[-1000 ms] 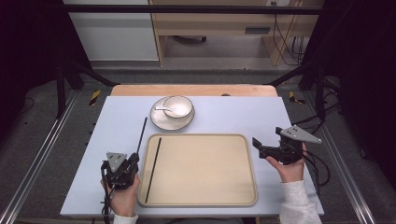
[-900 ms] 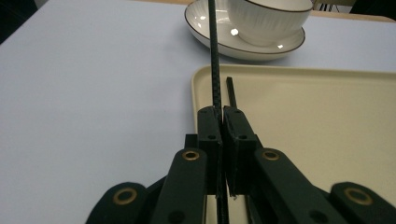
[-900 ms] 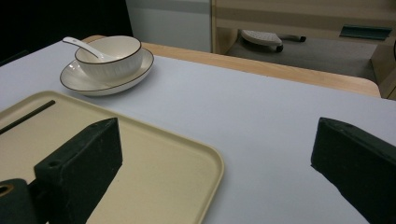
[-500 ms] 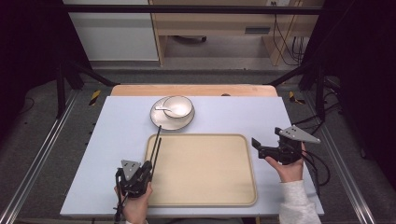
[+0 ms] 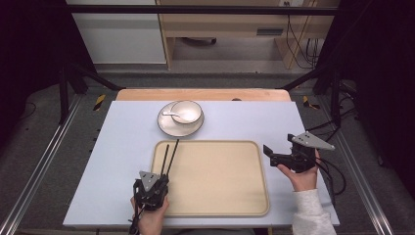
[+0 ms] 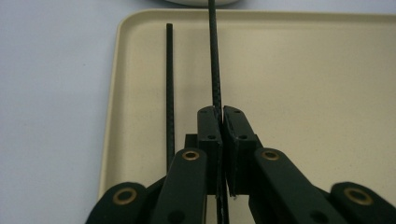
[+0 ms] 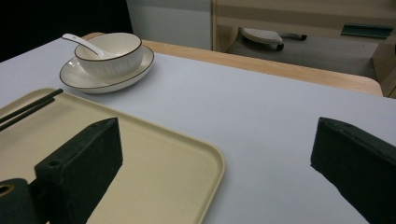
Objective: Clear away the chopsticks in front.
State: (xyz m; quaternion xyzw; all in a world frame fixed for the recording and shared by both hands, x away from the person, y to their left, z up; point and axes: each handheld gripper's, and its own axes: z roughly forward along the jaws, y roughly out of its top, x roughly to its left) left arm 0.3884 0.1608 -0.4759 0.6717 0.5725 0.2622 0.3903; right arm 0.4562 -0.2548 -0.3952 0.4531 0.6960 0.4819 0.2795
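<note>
1. Pale blue-grey table [image 5: 122,147] covers most of the high view; a strip of bare wood edges its far side.
2. Cream-coloured tray [image 5: 220,196] lies on the near middle of the table, its long side running across, with a raised rim all round.
3. Right gripper [image 5: 270,153] is held in the person's right hand [image 5: 302,172] over the table just beside the tray's right edge. Its jaws stand wide apart with nothing between them; in the right gripper view they frame bare table and the tray's corner [image 7: 205,154].
4. Left gripper [image 5: 159,180] sits at the tray's near left corner, in the person's left hand [image 5: 149,218]. Its jaws are pressed together on one black chopstick.
5. White plate [image 5: 166,128] with a dark rim rests on the table beyond the tray's far left corner, close to it but not touching.
6. White bowl [image 5: 188,108], also dark-rimmed, stands on that plate.
7. Held chopstick [image 6: 214,60] runs straight out from the closed jaws across the tray's left part, its far end passing the tray's far rim towards the plate.
8. Second chopstick [image 6: 170,84] lies flat on the tray just beside the held one, close to the left rim, apart from it and nearly parallel.
9. White spoon [image 7: 81,44] leans in the bowl with its handle over the rim.
</note>
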